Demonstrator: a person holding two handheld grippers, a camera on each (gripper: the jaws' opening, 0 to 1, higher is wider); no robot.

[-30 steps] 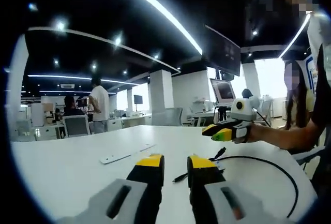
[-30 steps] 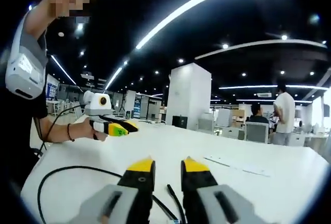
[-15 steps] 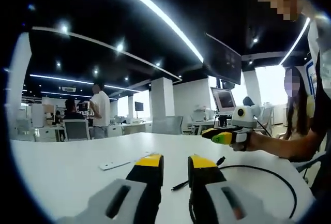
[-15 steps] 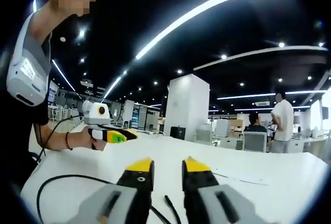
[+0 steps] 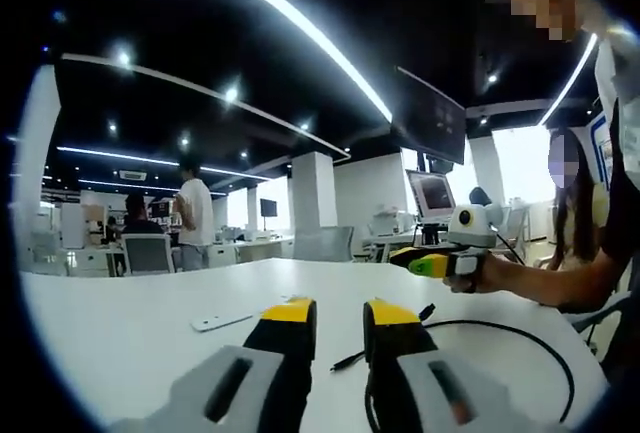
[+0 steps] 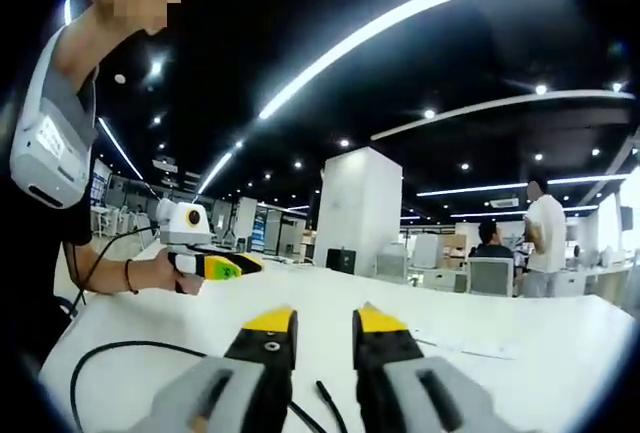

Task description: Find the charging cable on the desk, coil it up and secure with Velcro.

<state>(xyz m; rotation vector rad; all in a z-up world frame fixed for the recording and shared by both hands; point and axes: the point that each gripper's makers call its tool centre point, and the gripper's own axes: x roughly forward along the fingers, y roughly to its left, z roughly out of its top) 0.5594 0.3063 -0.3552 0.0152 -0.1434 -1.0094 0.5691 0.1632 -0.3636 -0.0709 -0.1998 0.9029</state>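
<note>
I'm holding both tongs low over the white tabletop (image 5: 120,323), w/ an open-plan office running behind it: a white pillar (image 6: 362,211), a hanging monitor (image 5: 432,105), chairs, a couple of people at far desks around 10 o'clock in the left gripper view.

Left tongs (image 5: 338,315) are sitting narrow, jaws apart by a slim gap, gripping nothing. Right tongs (image 6: 324,320) are the same: narrow gap, nothing between them. Each pair is also showing in the other's view, hovering above the tabletop edge.

The charging cable (image 5: 520,338) is lying loose on the tabletop, a thin black loop sweeping out toward 3–4 o'clock of the left tongs, w/ one plug end (image 5: 427,310) just past the right-hand jaw at about 1 o'clock. In the right gripper view the cable (image 6: 130,351) is curving at 8–9 o'clock, and an end is poking up between the jaws near 6 o'clock. Not touching either pair, as far as I can tell.

A flat white strip (image 5: 222,321) is lying at 11 o'clock of the left tongs, prob the Velcro, can't confirm.

Risks, my read: cable is thin and flat to the tabletop, so narrow jaws could skid over it. Grabbing mid-loop instead of an end could drag the whole run off the edge. The springy loop may uncoil before the strap is on.
</note>
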